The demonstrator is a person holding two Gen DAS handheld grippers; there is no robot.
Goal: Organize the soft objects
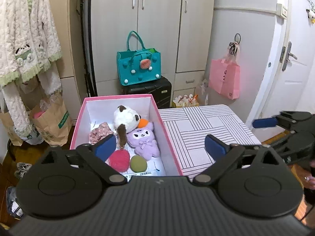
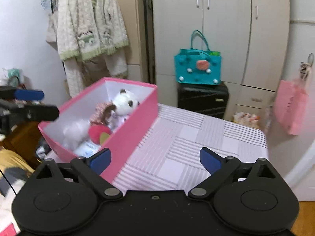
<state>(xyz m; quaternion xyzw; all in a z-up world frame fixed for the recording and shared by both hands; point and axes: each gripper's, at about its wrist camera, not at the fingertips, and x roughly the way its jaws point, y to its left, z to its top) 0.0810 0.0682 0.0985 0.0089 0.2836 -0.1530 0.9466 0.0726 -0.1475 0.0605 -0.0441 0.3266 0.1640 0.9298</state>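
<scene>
Striped cloth covers the table, with a wardrobe behind it. On the table's left part stands a pink box holding a white plush, a purple plush, a floral fabric piece, a red puff and a green ball. The left gripper hangs over the box's near end, fingers spread wide, gripping nothing. The right gripper is likewise spread and empty over the cloth; its view is blurred, so the contents apparently match.

Pink box with white inside; white and brown plush, purple plush, red ball, olive ball; striped pink-white cloth; teal bag.
</scene>
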